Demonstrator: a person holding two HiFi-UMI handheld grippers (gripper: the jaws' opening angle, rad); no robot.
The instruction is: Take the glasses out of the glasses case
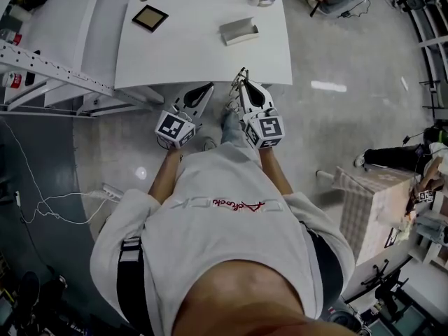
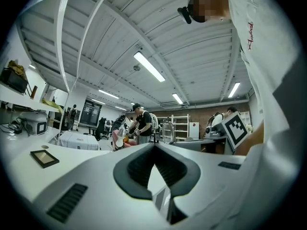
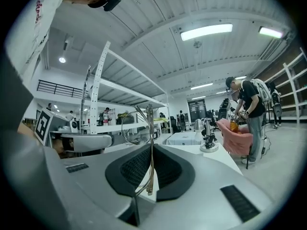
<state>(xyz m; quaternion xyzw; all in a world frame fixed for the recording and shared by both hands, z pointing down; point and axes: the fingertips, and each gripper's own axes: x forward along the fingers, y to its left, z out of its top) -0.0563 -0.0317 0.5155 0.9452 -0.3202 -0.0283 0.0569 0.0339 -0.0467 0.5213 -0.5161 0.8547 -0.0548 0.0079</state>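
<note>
Glasses (image 3: pixel 150 128) are pinched upright in the right tool (image 3: pixel 152 145), while the left tool (image 2: pixel 154 145) is closed, empty.

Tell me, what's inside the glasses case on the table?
Nothing shows inside the open glasses case, though its wall hides part of the bottom. The glasses are pinched in the right gripper.

Lighting: was bright and even, from ceiling strip lights (image 2: pixel 149 66), which burned out to white in both gripper views.
Glare: a pale patch lay on the glossy floor (image 1: pixel 329 86); the white table (image 1: pixel 203 47) was near overexposed.
Shadows: were soft, darkest under the table edge.
Distortion: fisheye was strong, with black corners in both gripper views and lines bowed at the edges.
Focus: glasses (image 3: pixel 151 147) were sharp; the left gripper (image 2: pixel 154 145) shell went soft nearest the lens.
</note>
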